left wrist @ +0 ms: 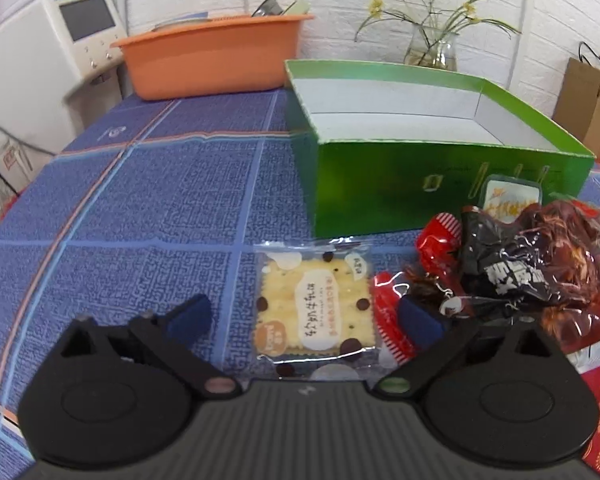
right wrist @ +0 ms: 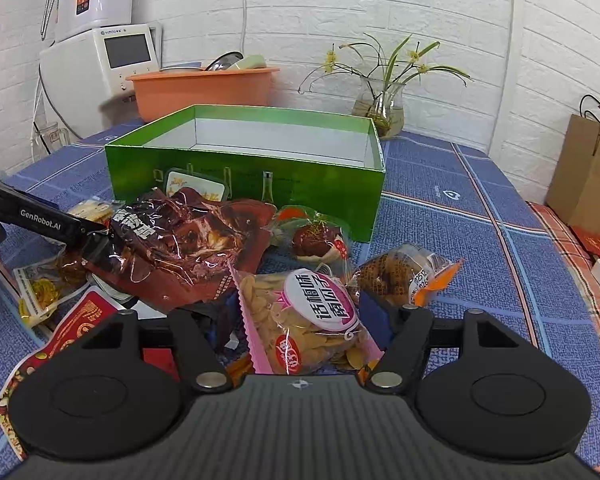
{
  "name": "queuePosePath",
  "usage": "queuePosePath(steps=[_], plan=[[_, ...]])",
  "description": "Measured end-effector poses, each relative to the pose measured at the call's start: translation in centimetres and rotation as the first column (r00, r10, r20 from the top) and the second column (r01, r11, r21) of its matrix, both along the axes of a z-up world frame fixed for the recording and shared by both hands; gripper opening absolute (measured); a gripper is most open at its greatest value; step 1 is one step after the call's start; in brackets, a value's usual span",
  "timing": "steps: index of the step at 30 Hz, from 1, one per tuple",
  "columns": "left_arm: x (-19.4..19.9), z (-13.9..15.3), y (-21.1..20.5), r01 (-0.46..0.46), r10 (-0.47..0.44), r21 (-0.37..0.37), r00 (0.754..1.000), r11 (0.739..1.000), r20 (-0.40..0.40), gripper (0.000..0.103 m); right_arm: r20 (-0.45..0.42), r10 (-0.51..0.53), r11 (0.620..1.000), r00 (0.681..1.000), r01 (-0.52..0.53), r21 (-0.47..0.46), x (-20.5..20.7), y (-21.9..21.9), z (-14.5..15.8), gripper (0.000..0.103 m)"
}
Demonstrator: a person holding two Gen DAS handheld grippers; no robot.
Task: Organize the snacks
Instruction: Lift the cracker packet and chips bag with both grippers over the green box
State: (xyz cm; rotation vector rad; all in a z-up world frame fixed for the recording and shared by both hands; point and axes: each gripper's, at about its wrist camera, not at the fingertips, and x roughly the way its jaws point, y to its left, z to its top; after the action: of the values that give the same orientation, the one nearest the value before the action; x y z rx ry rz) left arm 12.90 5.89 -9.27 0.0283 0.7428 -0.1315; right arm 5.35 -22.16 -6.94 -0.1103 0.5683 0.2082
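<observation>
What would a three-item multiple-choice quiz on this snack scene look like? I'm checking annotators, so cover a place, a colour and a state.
1. Where does the cracker packet lie?
A. inside the box
B. on the tablecloth between the left gripper's fingers
C. in the orange tub

2. What colour is the outside of the open box?
A. green
B. red
C. white

3. How does the right gripper stand?
A. shut on nothing
B. open around the pumpkin seed bag
C. out of view

Key: 1 B, the packet sits on the blue tablecloth between the left gripper fingers; 2 A, its walls are green; 3 B, its fingers flank the bag with gaps.
</observation>
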Motion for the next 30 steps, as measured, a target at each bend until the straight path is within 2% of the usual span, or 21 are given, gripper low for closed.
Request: queuePosePath(steps=[1, 3, 4, 5, 8, 12, 15, 19, 25, 30], plan=[[-0.1, 0.0, 0.1, 0.010, -0.010, 0.000, 1.000, 1.000, 0.004, 0.097, 0.002, 0.006, 1.000, 1.000, -0.006, 0.003, 0.0, -0.1, -0.1, 0.103], [-0.4, 0.3, 0.0, 0.026, -0.026, -0.004, 0.999, 1.000, 0.019, 0.080, 0.001, 0.016, 1.000, 1.000, -0.016, -0.001, -0.1, -0.2, -0.1, 0.103], [-0.7, 0.5, -0.1, 0.039, -0.039, -0.011, 0.999, 0.999, 0.028, 0.062, 0.000, 0.022, 1.000, 1.000, -0.022, -0.006, -0.3, -0.2, -0.2, 0.101], [-0.7, 0.7, -0.1, 0.048, -0.048, -0.021, 0.999, 0.999, 0.023, 0.056, 0.001, 0.026, 1.000, 1.000, -0.026, -0.014, -0.4, -0.2, -0.2, 0.100], [-1.3, 0.8, -0.1, 0.061, -0.060, -0.026, 0.998, 0.998, 0.020, 0.056, 0.001, 0.030, 0.999, 1.000, -0.030, -0.020, -0.9, -0.2, 0.1, 0.093], [-2.6, 1.6, 0.5, 0.050, -0.048, -0.057, 0.998, 0.997, 0.042, 0.056, -0.001, 0.009, 1.000, 1.000, -0.009, 0.011, -1.4, -0.6, 0.6, 0.091], [-3.8, 3.1, 1.0, 0.027, -0.020, -0.073, 0.996, 0.997, 0.087, 0.056, 0.037, 0.002, 1.000, 0.999, -0.003, 0.028, -2.2, -0.5, 1.4, 0.090], [-5.0, 5.2, 0.8, 0.025, -0.009, -0.105, 0.989, 0.994, 0.147, 0.056, 0.133, 0.015, 0.998, 0.991, -0.022, 0.051, -3.5, 0.3, 3.2, 0.090], [-6.2, 7.5, -1.6, 0.080, -0.060, -0.077, 0.971, 0.994, 0.232, 0.056, 0.234, 0.074, 0.992, 0.969, -0.096, 0.083, -4.5, 1.9, 5.4, 0.090], [-5.5, 9.0, -4.2, 0.108, -0.104, 0.003, 0.952, 0.994, 0.288, 0.056, 0.288, 0.093, 0.986, 0.953, -0.128, 0.107, -3.5, 2.5, 6.4, 0.090]])
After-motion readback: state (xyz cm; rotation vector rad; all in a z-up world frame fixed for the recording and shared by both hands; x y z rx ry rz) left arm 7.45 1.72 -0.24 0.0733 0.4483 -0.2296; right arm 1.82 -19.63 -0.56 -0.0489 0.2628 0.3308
